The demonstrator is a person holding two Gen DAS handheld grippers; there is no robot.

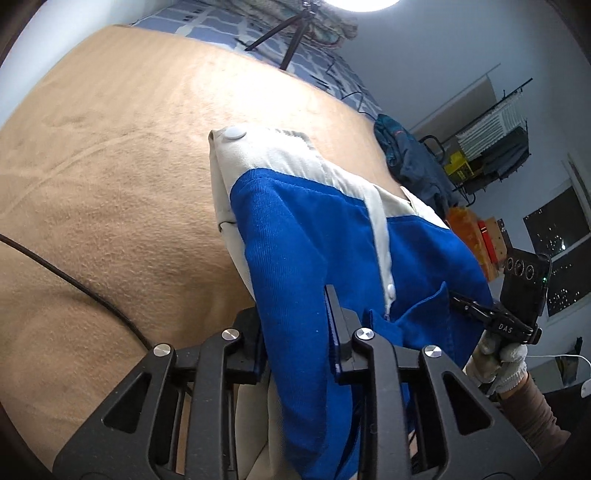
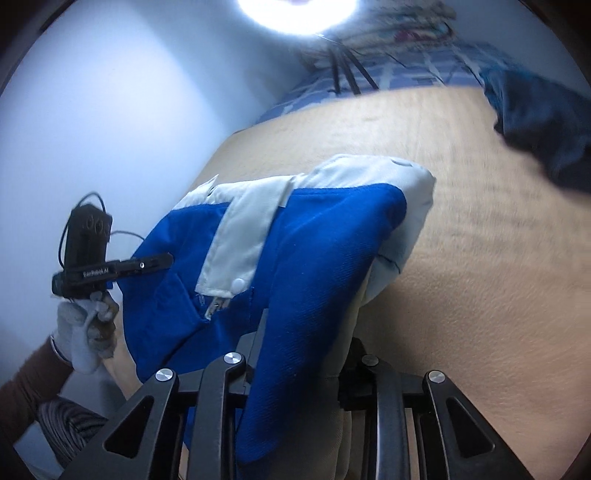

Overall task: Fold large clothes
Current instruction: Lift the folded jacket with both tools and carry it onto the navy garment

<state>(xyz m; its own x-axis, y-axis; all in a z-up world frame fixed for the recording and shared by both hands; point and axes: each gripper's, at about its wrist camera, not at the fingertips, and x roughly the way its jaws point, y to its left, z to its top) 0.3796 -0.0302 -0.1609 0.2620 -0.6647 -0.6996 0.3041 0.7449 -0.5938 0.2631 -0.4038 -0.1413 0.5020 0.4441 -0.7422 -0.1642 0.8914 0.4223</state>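
Observation:
A large blue and cream garment (image 1: pixel 303 236) with white snap buttons is lifted above the tan blanket (image 1: pixel 110 166). My left gripper (image 1: pixel 295 332) is shut on the garment's blue fabric, which bulges up between its jaws. The right gripper (image 1: pixel 480 310) shows at the garment's right edge in the left wrist view. In the right wrist view the same garment (image 2: pixel 317 240) hangs between the jaws of my right gripper (image 2: pixel 303 354), which is shut on it. The left gripper (image 2: pixel 147 264), held by a gloved hand, grips the garment's left side.
The tan blanket (image 2: pixel 480 258) covers a bed with a blue patterned sheet (image 1: pixel 229 29) at the far end. A tripod (image 1: pixel 291 33) stands there. A dark blue garment (image 2: pixel 543 122) lies at the bed's far right. A black cable (image 1: pixel 74 284) crosses the blanket. Shelving (image 1: pixel 491 147) stands beyond.

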